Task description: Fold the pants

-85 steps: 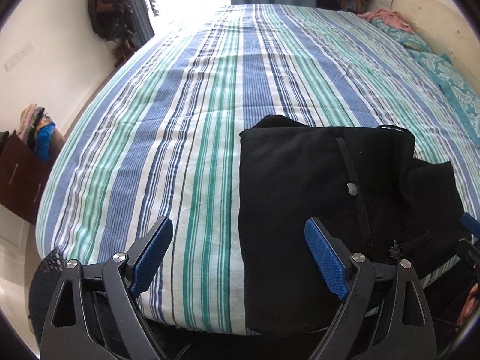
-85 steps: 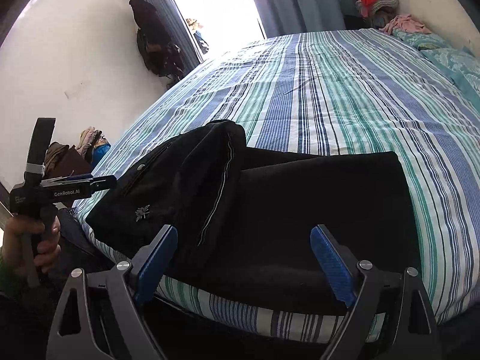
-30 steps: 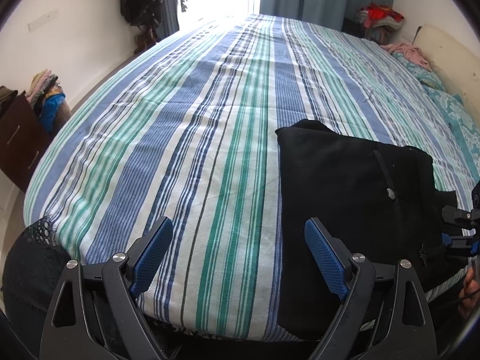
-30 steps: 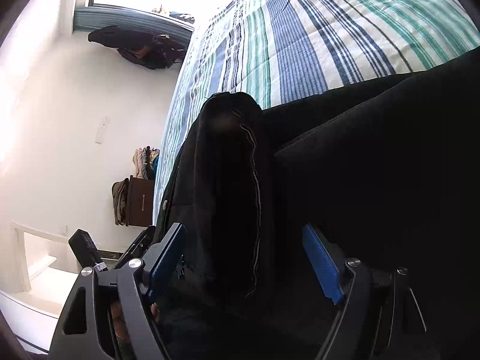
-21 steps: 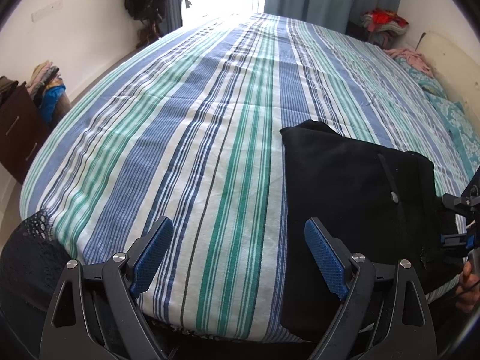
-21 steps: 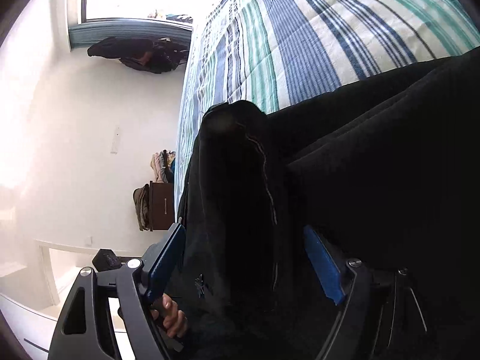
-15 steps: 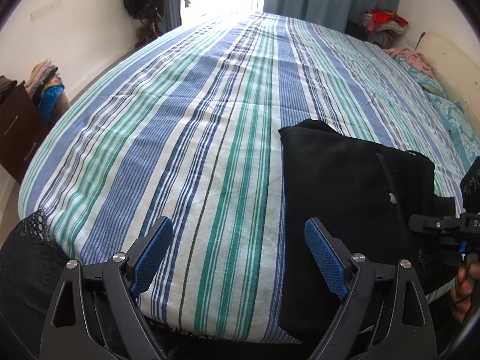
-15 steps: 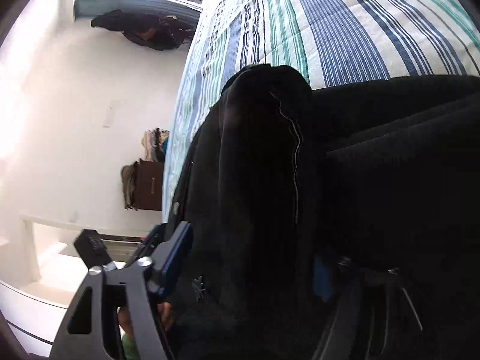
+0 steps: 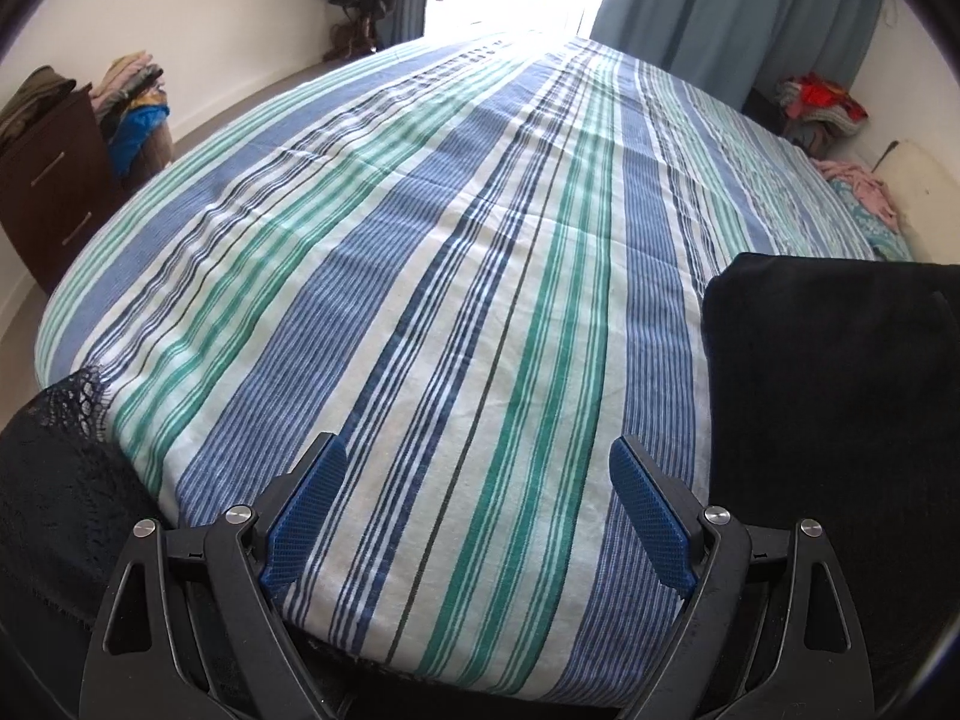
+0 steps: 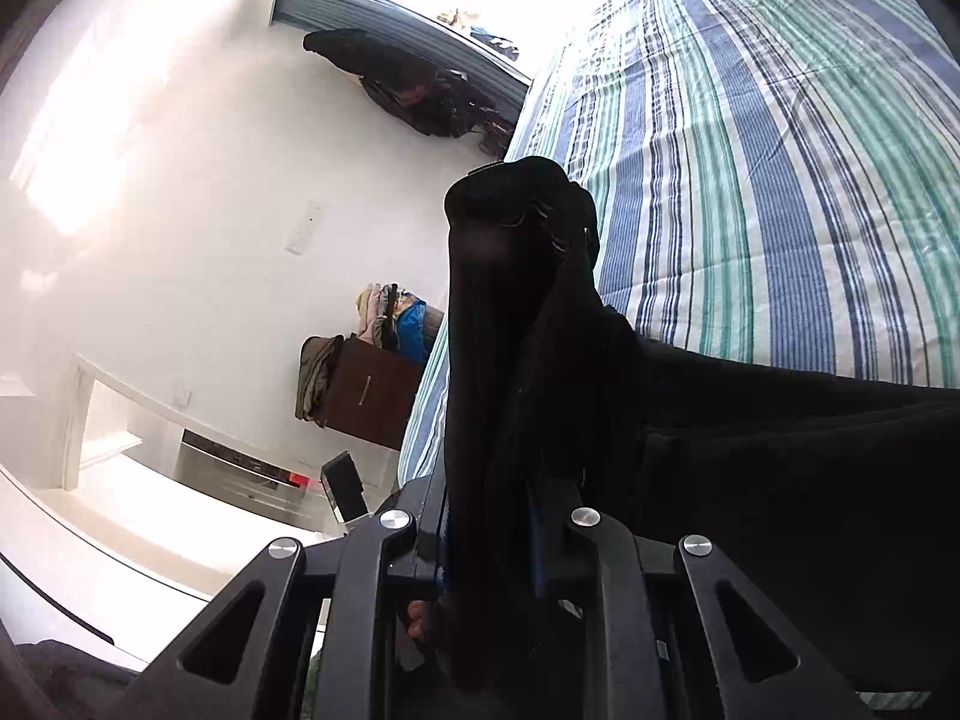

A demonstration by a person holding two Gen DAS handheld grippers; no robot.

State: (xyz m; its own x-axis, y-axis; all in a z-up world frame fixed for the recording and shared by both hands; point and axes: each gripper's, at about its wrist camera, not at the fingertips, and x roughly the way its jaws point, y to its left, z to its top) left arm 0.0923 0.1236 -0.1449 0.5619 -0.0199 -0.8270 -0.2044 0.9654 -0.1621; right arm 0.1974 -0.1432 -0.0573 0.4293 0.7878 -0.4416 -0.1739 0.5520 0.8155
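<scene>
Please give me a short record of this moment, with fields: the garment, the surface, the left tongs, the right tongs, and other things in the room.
garment: black pants, partly lying on the bed's near right part, one bunched part lifted
surface: bed with blue, green and white striped sheet
left tongs: open, nothing between the pads, above bare sheet left of the pants
right tongs: jaws closing, pads pressing on a bunch of the pants' fabric
room: dark wooden drawer chest with piled clothes; blue curtain

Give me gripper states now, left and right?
Left gripper: open, nothing between the fingers, over the bedsheet.
Right gripper: closing on a bunched fold of the black pants.
</scene>
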